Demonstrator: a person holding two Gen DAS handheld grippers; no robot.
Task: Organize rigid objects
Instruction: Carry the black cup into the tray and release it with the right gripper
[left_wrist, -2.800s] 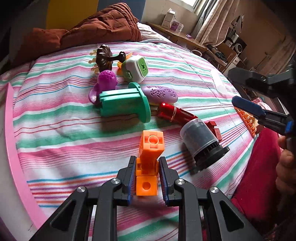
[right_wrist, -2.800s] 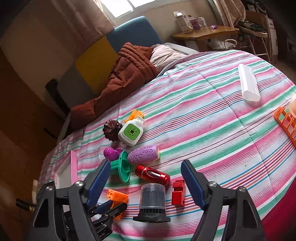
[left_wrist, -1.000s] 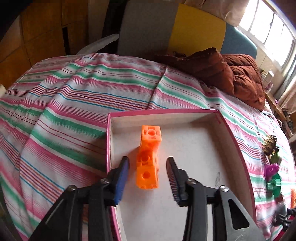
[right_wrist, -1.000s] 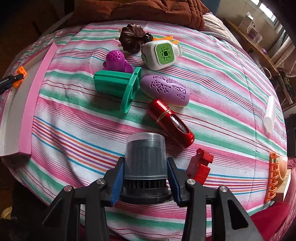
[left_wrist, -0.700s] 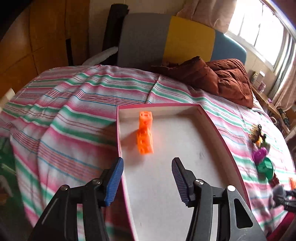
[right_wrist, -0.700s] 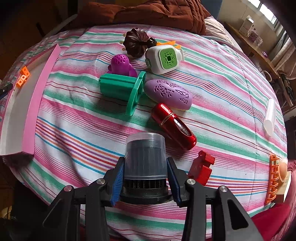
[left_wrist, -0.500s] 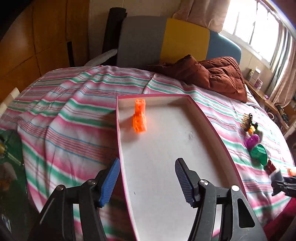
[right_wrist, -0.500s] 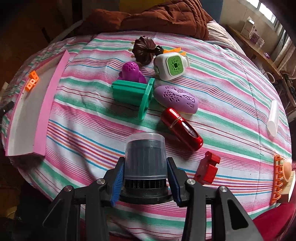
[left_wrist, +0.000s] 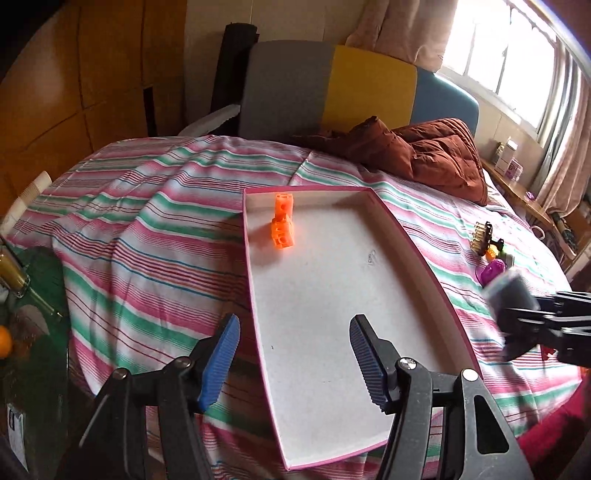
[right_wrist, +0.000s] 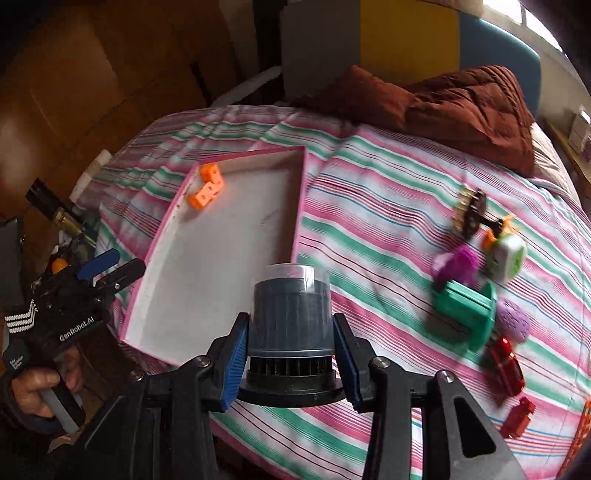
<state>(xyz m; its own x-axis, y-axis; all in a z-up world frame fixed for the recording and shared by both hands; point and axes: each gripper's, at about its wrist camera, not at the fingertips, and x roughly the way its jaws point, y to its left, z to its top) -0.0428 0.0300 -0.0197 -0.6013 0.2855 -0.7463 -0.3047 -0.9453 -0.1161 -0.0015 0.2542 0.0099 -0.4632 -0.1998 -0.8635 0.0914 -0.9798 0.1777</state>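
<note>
A pink-rimmed tray (left_wrist: 417, 243) (right_wrist: 301, 192) lies on the striped bed. An orange block piece (left_wrist: 282, 226) (right_wrist: 207, 189) sits in its far left corner. My left gripper (left_wrist: 293, 363) is open and empty over the tray's near end; it also shows in the right wrist view (right_wrist: 107, 266). My right gripper (right_wrist: 290, 363) is shut on a grey cylinder with a clear cap (right_wrist: 290, 317), held above the bed beside the tray's right rim; it appears blurred in the left wrist view (left_wrist: 511, 295).
On the bed right of the tray lie a green holder (right_wrist: 467, 308), purple toy (right_wrist: 458, 267), purple oval (right_wrist: 511, 326), red tube (right_wrist: 508, 363), red block (right_wrist: 519, 415), white-green case (right_wrist: 508, 256) and brown clip (right_wrist: 471, 214). A brown blanket (right_wrist: 461, 103) lies behind.
My right gripper has lifted the grey cylinder and swung left toward the tray. My left gripper has drawn back further from the orange block, still open.
</note>
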